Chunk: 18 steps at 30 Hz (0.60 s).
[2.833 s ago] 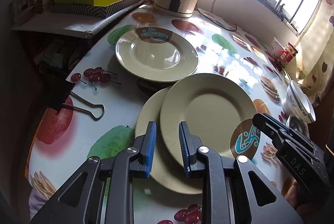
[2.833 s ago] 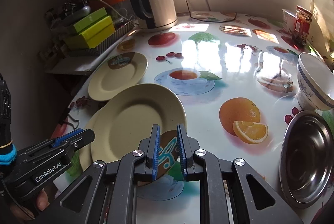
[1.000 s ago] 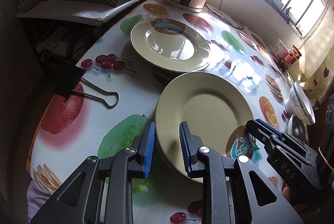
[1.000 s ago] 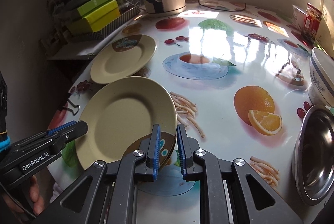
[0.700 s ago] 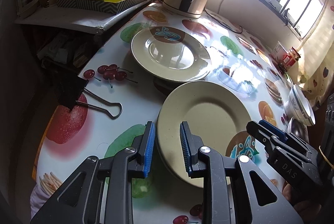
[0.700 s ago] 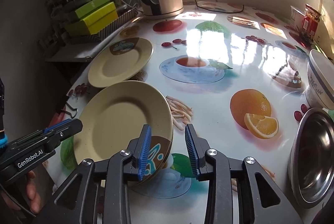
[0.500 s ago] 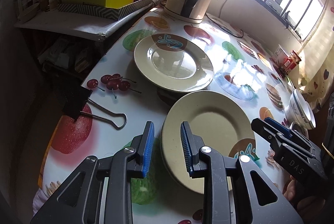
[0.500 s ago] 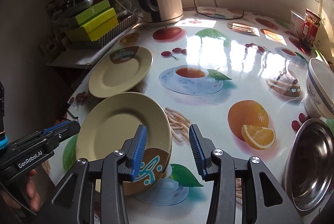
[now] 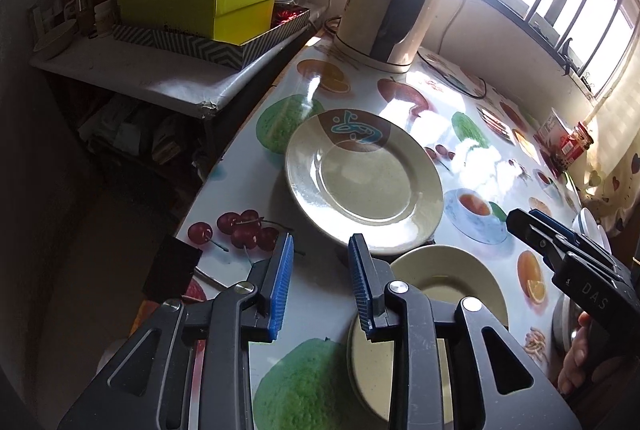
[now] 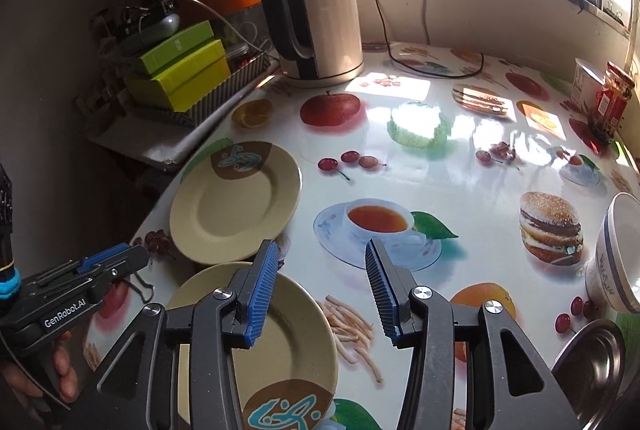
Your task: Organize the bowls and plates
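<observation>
Sunlit and glossy, the counter (image 10: 420,165) wears a cloth printed with fruit, teacups and burgers. At its left edge lies a beige plate (image 10: 236,203) with a brown patch bearing a blue squiggle at its far rim. Just nearer sits a stack of matching plates (image 10: 296,346), its patch towards the camera. The left claw (image 9: 320,284) hangs above the bare cloth beside that stack, jaws just opening, nothing between them. The right claw (image 10: 318,294) hangs over the stack's right rim, jaws parted and empty. At far right, a blue-striped white bowl (image 10: 618,250) stands behind a steel bowl (image 10: 592,370).
</observation>
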Tool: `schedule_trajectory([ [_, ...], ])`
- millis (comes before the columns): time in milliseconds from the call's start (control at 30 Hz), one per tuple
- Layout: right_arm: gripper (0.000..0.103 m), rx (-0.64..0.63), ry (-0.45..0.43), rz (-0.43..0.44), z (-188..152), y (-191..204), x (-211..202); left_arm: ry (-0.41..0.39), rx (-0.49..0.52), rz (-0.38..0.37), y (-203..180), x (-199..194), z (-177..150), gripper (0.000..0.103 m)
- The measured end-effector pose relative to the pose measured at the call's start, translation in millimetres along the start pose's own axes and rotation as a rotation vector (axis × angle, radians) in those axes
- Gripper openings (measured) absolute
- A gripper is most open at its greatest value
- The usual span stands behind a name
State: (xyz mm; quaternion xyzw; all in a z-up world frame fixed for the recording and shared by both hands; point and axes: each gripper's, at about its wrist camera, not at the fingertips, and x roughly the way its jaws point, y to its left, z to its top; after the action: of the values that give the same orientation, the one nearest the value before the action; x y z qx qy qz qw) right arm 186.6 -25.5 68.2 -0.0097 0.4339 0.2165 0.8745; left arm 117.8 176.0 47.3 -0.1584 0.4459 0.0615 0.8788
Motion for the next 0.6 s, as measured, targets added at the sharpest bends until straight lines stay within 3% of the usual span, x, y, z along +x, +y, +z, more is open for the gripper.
schedule_trajectory([
  [300, 0.046, -0.021, 0.028, 0.010, 34.3, 1.6, 34.5, 0.001, -0.027, 0.010, 14.5, 25.2, 28.4, 0.030],
  [600, 0.046, -0.020, 0.086, 0.053, 45.7, 2.5, 74.5, 0.031, -0.055, 0.016, 25.0, 49.2, 40.7, 0.030],
])
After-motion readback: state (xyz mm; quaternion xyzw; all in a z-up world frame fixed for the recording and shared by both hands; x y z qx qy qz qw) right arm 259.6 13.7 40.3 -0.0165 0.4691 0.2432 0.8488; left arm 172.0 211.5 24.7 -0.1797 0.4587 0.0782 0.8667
